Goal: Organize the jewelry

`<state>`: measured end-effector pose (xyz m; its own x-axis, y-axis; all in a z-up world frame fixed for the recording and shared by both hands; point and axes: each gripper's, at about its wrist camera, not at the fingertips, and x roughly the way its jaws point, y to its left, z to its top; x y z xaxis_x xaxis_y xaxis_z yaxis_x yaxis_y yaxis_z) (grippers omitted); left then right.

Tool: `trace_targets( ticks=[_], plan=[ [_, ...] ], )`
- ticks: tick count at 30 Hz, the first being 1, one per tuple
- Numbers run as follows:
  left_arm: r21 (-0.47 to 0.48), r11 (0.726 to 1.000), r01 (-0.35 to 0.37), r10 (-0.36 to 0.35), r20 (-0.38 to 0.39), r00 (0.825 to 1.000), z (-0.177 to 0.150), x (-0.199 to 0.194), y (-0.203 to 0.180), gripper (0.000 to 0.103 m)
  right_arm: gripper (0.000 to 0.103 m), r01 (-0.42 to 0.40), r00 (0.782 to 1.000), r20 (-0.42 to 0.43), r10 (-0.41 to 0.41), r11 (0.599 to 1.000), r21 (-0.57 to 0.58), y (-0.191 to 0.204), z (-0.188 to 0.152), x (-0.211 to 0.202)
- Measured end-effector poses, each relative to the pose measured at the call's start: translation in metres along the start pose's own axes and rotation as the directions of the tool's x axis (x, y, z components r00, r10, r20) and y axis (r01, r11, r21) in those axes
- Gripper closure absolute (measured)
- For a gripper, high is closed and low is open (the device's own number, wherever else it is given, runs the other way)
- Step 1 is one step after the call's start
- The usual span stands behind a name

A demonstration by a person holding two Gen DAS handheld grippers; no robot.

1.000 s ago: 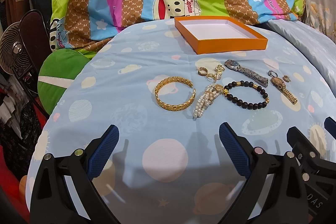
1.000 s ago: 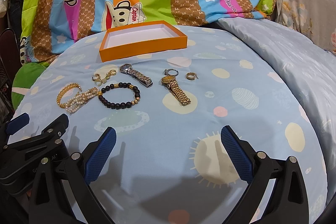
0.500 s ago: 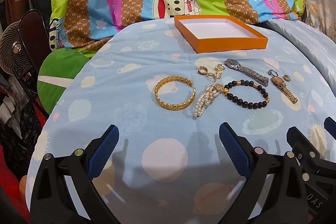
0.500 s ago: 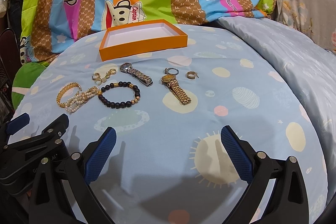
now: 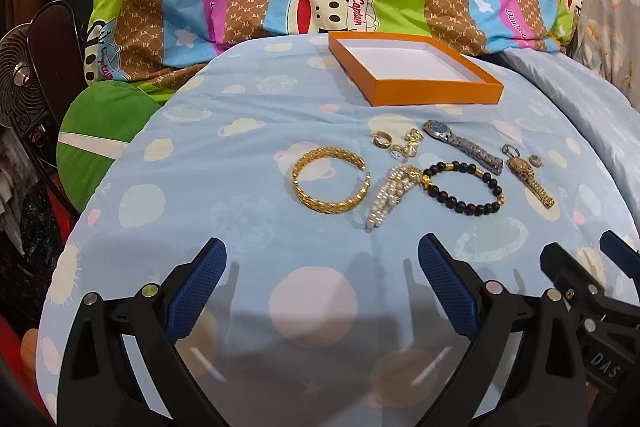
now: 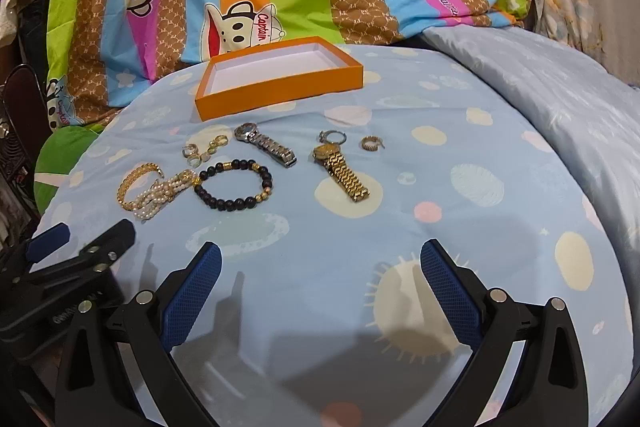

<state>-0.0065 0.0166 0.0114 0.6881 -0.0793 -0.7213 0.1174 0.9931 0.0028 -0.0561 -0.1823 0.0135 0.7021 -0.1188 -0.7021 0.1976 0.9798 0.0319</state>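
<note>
**Jewelry laid out below an empty orange tray, both grippers spread wide**

The left gripper (image 5: 322,267) hovers with jaws apart, holding nothing, over the blue planet-print bedsheet (image 5: 224,163). Only its view shows a fan (image 5: 18,79) at far left. Ahead, left to right, lie a gold bangle (image 5: 330,179), a pearl bracelet (image 5: 386,195), a black bead bracelet (image 5: 462,187), a silver watch (image 5: 462,145) and a gold watch (image 5: 530,179). The orange tray (image 5: 436,95) sits beyond them.

The right gripper (image 6: 320,269) is likewise spread and empty. Its view shows clearly a gold ring (image 6: 370,143) just right of the gold watch.
</note>
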Motion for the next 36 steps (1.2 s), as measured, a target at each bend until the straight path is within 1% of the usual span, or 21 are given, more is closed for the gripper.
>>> trace_targets(
  ticks=[4, 9, 12, 15, 20, 22, 24, 31, 32, 33, 34, 36],
  plan=[
    [-0.025, 1.0, 0.013, -0.013, 0.002, 1.0, 0.01, -0.001, 0.017, 0.007, 0.007, -0.012, 1.0, 0.014, 0.012, 1.0, -0.003, -0.006, 0.015, 0.005],
    [-0.047, 0.999, -0.009, 0.009, 0.001, 1.0, 0.021, 0.006, 0.034, 0.007, 0.026, -0.053, 0.998, -0.023, 0.054, 0.998, 0.037, -0.016, 0.033, 0.026],
    [-0.059, 0.998, -0.001, 0.001, -0.013, 1.0, 0.026, 0.013, 0.038, 0.007, 0.035, -0.058, 0.997, -0.043, 0.06, 0.998, 0.037, -0.018, 0.044, 0.038],
    [-0.064, 0.998, 0.007, -0.009, -0.028, 1.0, 0.028, 0.021, 0.039, 0.007, 0.04, -0.083, 0.994, -0.069, 0.087, 0.995, 0.052, -0.019, 0.05, 0.05],
    [-0.057, 0.998, 0.007, -0.009, -0.04, 0.999, 0.031, 0.033, 0.035, 0.007, 0.042, -0.099, 0.99, -0.098, 0.105, 0.993, 0.061, -0.02, 0.057, 0.063],
    [-0.056, 0.998, 0.013, -0.016, -0.048, 0.999, 0.033, 0.037, 0.034, 0.007, 0.044, -0.108, 0.987, -0.109, 0.114, 0.992, 0.06, -0.018, 0.058, 0.067],
    [-0.058, 0.998, 0.02, -0.023, -0.058, 0.998, 0.035, 0.041, 0.034, 0.007, 0.051, -0.115, 0.985, -0.122, 0.122, 0.992, 0.059, -0.017, 0.059, 0.07],
    [-0.075, 0.996, 0.054, -0.061, -0.095, 0.994, 0.036, 0.051, 0.035, 0.007, 0.064, -0.124, 0.982, -0.133, 0.133, 0.99, 0.067, -0.016, 0.066, 0.08],
    [-0.076, 0.995, 0.06, -0.067, -0.098, 0.993, 0.036, 0.052, 0.035, 0.007, 0.067, -0.121, 0.982, -0.135, 0.129, 0.99, 0.066, -0.015, 0.067, 0.081],
    [-0.076, 0.995, 0.064, -0.072, -0.101, 0.992, 0.036, 0.053, 0.035, 0.007, 0.075, -0.118, 0.983, -0.136, 0.126, 0.991, 0.065, -0.015, 0.068, 0.082],
    [-0.075, 0.995, 0.066, -0.073, -0.104, 0.992, 0.035, 0.053, 0.034, 0.007, 0.079, -0.113, 0.983, -0.139, 0.121, 0.992, 0.063, -0.015, 0.068, 0.083],
    [-0.071, 0.996, 0.062, -0.07, -0.119, 0.99, 0.035, 0.056, 0.033, 0.007, 0.081, -0.111, 0.984, -0.136, 0.118, 0.992, 0.062, -0.014, 0.068, 0.083]
  ],
)
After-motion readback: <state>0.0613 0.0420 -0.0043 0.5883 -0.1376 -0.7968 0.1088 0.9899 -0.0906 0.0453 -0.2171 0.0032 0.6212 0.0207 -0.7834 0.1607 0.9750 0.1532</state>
